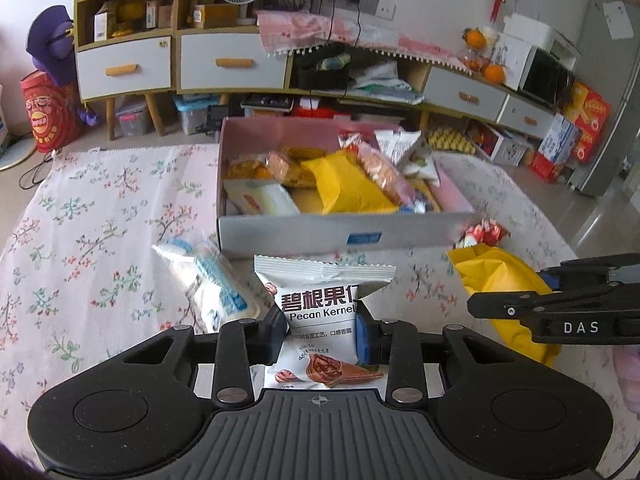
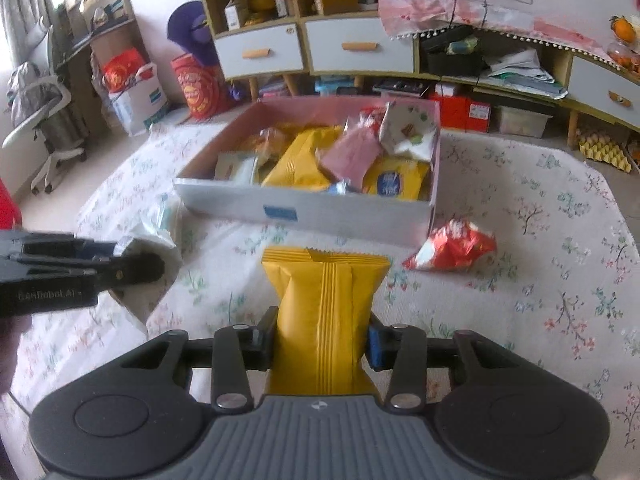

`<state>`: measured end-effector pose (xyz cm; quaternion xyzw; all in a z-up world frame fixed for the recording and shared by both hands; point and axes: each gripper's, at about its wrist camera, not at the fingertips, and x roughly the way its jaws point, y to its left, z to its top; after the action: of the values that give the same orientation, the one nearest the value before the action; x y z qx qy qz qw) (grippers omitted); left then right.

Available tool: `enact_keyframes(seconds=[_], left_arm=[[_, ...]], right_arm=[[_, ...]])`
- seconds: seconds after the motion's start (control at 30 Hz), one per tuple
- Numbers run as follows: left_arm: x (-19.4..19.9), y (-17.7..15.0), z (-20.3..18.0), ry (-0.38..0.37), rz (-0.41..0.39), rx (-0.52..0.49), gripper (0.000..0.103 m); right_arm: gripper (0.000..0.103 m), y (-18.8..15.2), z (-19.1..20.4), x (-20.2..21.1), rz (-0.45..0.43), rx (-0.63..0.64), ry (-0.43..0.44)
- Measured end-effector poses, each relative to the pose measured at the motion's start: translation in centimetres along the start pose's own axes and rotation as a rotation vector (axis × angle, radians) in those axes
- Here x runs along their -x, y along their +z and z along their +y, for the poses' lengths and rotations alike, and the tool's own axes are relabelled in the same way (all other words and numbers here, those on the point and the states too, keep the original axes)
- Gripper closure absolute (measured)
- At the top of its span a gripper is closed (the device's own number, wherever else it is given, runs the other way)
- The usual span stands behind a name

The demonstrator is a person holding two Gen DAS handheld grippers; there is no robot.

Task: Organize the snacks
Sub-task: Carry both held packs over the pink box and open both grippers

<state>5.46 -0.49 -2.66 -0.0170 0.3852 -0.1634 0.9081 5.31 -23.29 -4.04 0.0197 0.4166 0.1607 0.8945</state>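
yellow packet [image 2: 322, 320], floral cloth [image 2: 520, 280], red wrapper [image 2: 452, 250]

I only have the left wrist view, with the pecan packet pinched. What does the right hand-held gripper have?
Observer: The right hand-held gripper is shut on a yellow packet, held by its middle.
Operator: Anything loose on the right I can't see fully?
Observer: A red crinkled wrapper lies on the floral cloth, beside the near right corner of the box.
Operator: What's in that corner of the box?
Observer: A yellow packet with a blue print.
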Motion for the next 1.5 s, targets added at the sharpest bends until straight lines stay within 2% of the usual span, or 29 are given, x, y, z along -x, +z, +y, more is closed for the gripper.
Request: enact_keyframes(seconds=[0.23,0.5,0.63,0.8,1.17,1.3,1.33,1.5], left_arm=[[-0.3,3.1,0.1,0.02,-0.049,0.008,0.072],[-3.4,7.4,0.8,0.022,-0.09,0.044,0.072],[-5.0,7.5,1.7,0.029,-0.119,0.052,0.072],[-7.0,7.6,2.7,0.028,-0.114,0.066,0.071],[-8.9,7.9,3.7,0.015,-0.12,0.082,0.071],[-9.2,8.0,3.6,0.007,-0.12,0.079,0.068],[-9.2,8.0,3.6,0.002,-0.116,0.075,0.064],[-8.9,8.0,2.8,0.012,-0.124,0.04,0.051]], right_arm=[[0.077,3.1,-0.3,-0.4,-0.042,-0.072,0.024],[0.077,7.9,-0.9,-3.0,-0.081,-0.143,0.032],[0.077,9.9,-1.1,-4.7,-0.083,-0.164,0.024],[0.077,11.8,-1.5,-7.2,-0.07,-0.21,0.012],[0.077,14.3,-1.0,-11.5,-0.045,-0.201,-0.031],[0.069,14.8,-1.1,-11.8,-0.046,-0.206,-0.032],[0.061,14.9,-1.1,-11.8,-0.049,-0.213,-0.028],[0.05,14.9,-1.4,-11.1,-0.066,-0.217,-0.033]])
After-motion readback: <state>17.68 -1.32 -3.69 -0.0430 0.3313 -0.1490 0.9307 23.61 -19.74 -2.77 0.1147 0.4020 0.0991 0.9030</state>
